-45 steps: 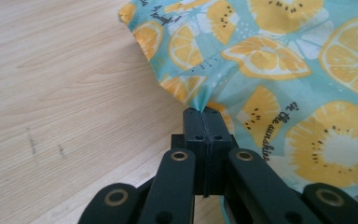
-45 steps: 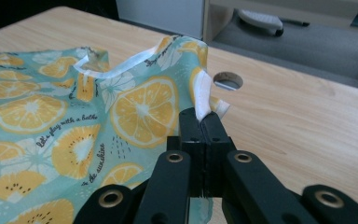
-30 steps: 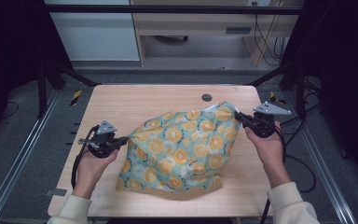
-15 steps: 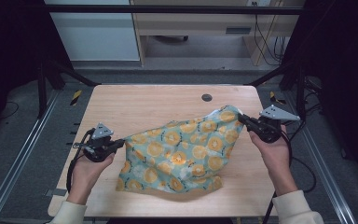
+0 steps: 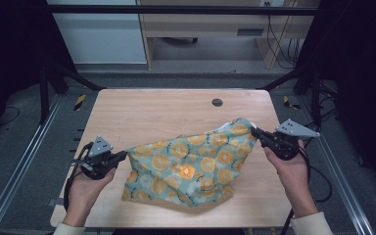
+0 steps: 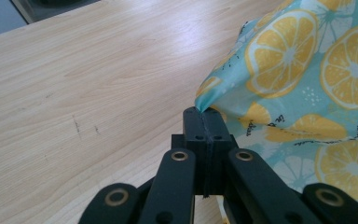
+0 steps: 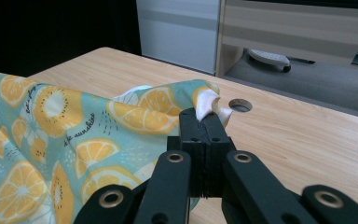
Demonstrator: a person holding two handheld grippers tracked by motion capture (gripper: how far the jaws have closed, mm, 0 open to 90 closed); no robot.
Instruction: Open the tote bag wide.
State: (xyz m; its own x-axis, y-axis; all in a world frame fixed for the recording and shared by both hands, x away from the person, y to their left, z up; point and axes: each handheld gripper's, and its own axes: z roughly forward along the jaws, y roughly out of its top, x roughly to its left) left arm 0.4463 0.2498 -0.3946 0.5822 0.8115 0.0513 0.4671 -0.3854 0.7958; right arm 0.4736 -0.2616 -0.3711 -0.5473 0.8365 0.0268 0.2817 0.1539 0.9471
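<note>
A teal cloth printed with orange slices [image 5: 191, 164] hangs stretched between two hand-held grippers over the wooden table [image 5: 152, 112]. My left gripper [image 5: 123, 155] is shut on the cloth's left corner [image 6: 205, 100], its black jaws pressed together in the left gripper view [image 6: 204, 116]. At the right, my right gripper [image 5: 254, 132] is shut on the opposite corner, where the cloth [image 7: 121, 112] bunches just above the closed jaws [image 7: 204, 119]. The cloth's lower edge sags onto the table near the front.
A round cable hole [image 5: 217, 102] sits in the table's far right part [image 7: 240, 105]. Metal frame rails [image 5: 19, 161] run along both sides of the table. Beyond the far edge stand a white cabinet [image 5: 98, 34] and a wooden desk [image 5: 210, 24].
Both grippers have moved toward the near edge of the table, drawing the cloth with them. The cloth now hangs tauter between the two corners.
</note>
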